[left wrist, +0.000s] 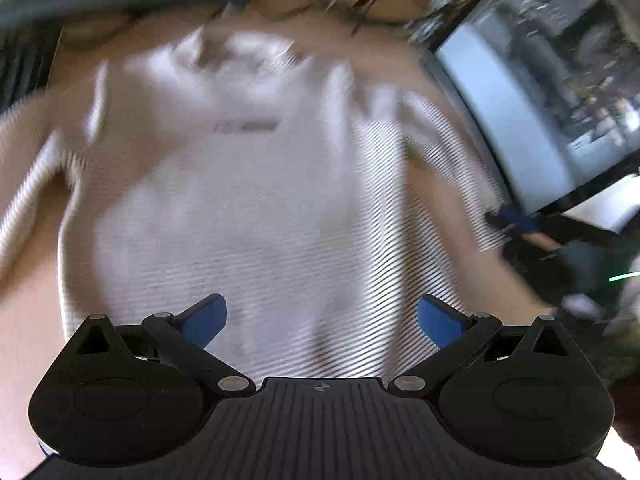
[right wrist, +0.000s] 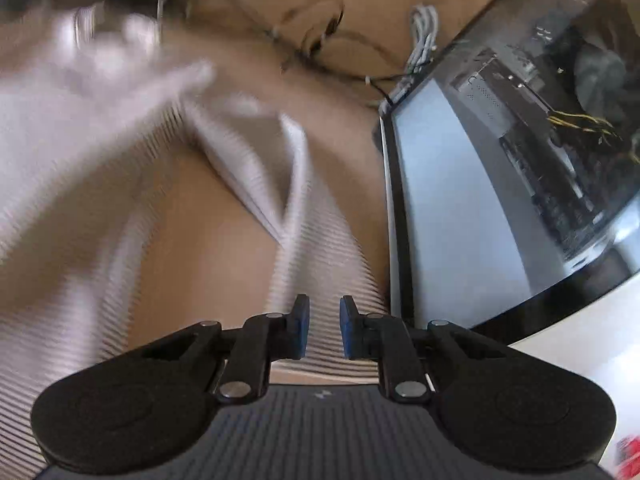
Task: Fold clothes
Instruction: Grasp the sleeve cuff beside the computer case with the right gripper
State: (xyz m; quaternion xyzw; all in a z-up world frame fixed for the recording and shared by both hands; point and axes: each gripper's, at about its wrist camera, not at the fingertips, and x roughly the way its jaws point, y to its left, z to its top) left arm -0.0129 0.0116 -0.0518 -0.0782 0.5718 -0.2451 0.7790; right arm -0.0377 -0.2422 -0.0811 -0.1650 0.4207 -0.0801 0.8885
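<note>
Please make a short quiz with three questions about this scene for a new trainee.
1. True or false: the left gripper stands wide open above the white ribbed garment.
2. What stands to the right of the sleeve? A) computer case B) basket C) chair
3. Fill in: the right gripper has a narrow gap, with ribbed ____ seen between its pads.

Key: 1 true; 2 A, the computer case; 3 fabric.

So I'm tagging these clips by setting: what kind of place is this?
Probably a home office or workshop desk, not a laundry room. A white ribbed sweater lies on a light wooden tabletop beside a glass-sided computer case, with loose cables behind.
</note>
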